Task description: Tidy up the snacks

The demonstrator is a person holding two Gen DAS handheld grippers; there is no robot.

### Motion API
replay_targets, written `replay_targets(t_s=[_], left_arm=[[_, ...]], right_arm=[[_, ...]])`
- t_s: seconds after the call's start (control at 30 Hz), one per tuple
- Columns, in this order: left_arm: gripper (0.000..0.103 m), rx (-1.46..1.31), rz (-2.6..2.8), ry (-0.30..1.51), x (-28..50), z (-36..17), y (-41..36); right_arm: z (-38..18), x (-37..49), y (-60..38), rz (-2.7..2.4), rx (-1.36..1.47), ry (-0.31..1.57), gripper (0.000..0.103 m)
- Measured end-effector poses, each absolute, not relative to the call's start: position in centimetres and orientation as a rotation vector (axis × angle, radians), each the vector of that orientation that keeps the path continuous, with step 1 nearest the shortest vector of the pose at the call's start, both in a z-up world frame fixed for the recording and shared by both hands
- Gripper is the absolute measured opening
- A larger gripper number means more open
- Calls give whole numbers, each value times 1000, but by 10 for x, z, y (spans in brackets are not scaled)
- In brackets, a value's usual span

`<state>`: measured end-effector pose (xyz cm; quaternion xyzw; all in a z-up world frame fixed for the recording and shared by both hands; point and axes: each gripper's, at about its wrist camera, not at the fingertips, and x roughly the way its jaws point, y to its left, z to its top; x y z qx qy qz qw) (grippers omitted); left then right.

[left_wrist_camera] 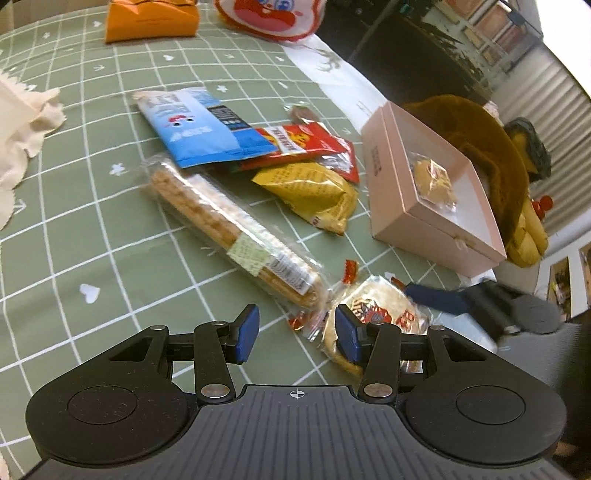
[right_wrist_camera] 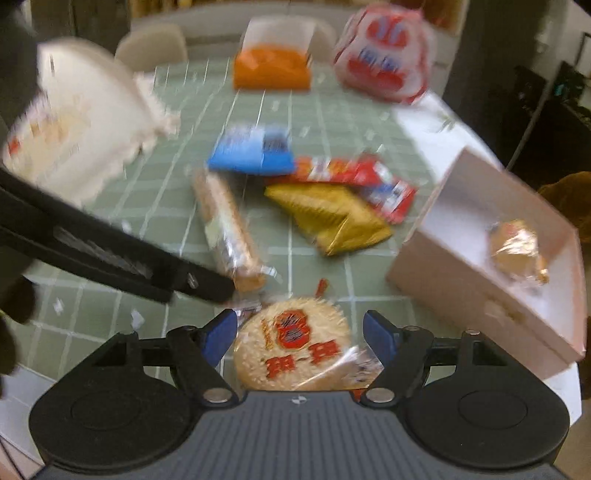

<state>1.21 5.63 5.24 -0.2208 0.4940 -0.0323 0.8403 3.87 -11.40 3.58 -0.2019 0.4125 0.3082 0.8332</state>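
A round rice cracker packet (right_wrist_camera: 291, 347) with red print lies on the green checked tablecloth (right_wrist_camera: 166, 206) between the blue pads of my right gripper (right_wrist_camera: 300, 336); the pads stand apart from it, open. In the left wrist view the same cracker (left_wrist_camera: 384, 310) sits just right of my left gripper (left_wrist_camera: 297, 334), which is open over bare cloth and scraps of wrapper. A pink box (left_wrist_camera: 399, 206) at the right holds one yellow wrapped snack (left_wrist_camera: 434, 181). The right gripper's blue fingers (left_wrist_camera: 436, 297) show blurred beside the cracker.
A long biscuit pack (left_wrist_camera: 229, 229), a blue packet (left_wrist_camera: 199, 125), a red packet (left_wrist_camera: 310, 144) and a yellow packet (left_wrist_camera: 314, 192) lie mid-table. An orange box (left_wrist_camera: 147, 18) and a red-and-white bag (left_wrist_camera: 269, 14) stand at the back. A cream cloth (left_wrist_camera: 22, 122) lies at the left, and a brown plush toy (left_wrist_camera: 480, 147) sits behind the pink box.
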Motion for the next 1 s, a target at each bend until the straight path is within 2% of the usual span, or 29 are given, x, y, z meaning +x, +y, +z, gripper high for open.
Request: replay_targets(t_s=[0.2,0.3,0.37,0.4,0.47,0.67,0.83,1.0], left_arm=[[51,-490,-45,1044,9,51,64],[51,-488,-46,1043,10,50,64],[51,-485,-50,1042,12,50,61],[51,-482,-54,1042,14,51,59],[51,-477,-68,1038,17,52,54],[50,-423,-178,1009,27,57,25],[50,-331,-344,1035,33,50,-17],[46,-269,-445,1066,35,41,-61]], right_arm=[[29,36,-106,647,-471,890,76],[34,38,-109,643,-463,888,64],[41,38,-115,643,-433,886,47],[45,40,-118,640,-411,891,45],[53,43,-126,626,-361,894,33],[73,57,-182,539,-117,919,17],[67,66,-257,370,90,924,15],[51,59,-327,252,332,915,16]])
